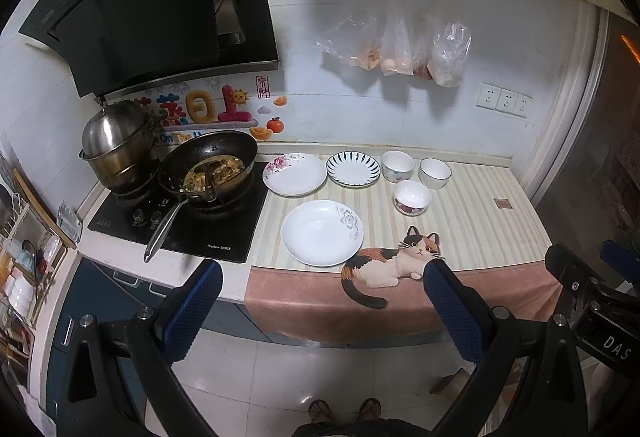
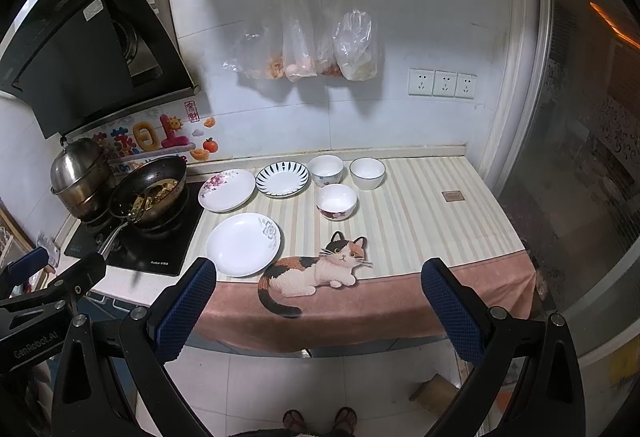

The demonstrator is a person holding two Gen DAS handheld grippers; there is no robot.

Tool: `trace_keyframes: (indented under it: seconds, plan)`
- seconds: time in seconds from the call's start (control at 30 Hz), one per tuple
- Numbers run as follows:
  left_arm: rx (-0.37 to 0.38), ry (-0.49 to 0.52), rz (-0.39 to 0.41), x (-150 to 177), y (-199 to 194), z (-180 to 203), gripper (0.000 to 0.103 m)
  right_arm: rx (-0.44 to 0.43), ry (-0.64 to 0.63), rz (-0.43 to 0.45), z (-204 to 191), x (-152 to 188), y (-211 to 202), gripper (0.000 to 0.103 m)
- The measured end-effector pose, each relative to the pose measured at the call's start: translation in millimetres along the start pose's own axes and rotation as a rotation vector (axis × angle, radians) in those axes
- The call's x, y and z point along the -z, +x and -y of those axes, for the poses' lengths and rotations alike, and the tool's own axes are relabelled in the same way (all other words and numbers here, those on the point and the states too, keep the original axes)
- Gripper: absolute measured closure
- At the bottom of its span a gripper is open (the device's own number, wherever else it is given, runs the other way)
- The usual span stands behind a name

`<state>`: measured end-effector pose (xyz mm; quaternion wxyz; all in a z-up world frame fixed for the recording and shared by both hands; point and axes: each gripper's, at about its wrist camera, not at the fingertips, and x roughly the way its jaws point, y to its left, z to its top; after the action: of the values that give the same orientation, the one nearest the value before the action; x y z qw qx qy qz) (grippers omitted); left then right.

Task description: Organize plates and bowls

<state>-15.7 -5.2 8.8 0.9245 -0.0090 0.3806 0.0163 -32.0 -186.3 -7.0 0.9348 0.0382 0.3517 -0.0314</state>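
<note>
Both grippers, left gripper (image 1: 322, 277) and right gripper (image 2: 318, 275), hang short of counter (image 2: 420, 213), jaws wide, empty. Start with near white plate (image 2: 242, 245) at frame centre: pinch rim (glaze likely slippery), lift level, stack on floral plate (image 2: 226, 191).

Plates (image 1: 322, 232), bowls (image 1: 413, 197) — striped mat (image 1: 472, 221)

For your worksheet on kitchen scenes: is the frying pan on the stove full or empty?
Partly full. The pan holds cooked food across its bottom, with a utensil resting in it; the dark upper walls are bare.

The left gripper (image 2: 28, 269) body reads "GenRobot.AI"; the right gripper (image 1: 592, 269) body, "DAS".
</note>
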Motion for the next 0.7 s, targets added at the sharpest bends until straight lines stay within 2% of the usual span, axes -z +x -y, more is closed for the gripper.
trace_keyframes:
  seconds: [0.7]
  plan:
    - [0.004, -0.007, 0.0, 7.6, -6.7, -2.4, 0.0, -0.006, -0.016, 0.006, -6.3, 4.5, -11.7, 0.0]
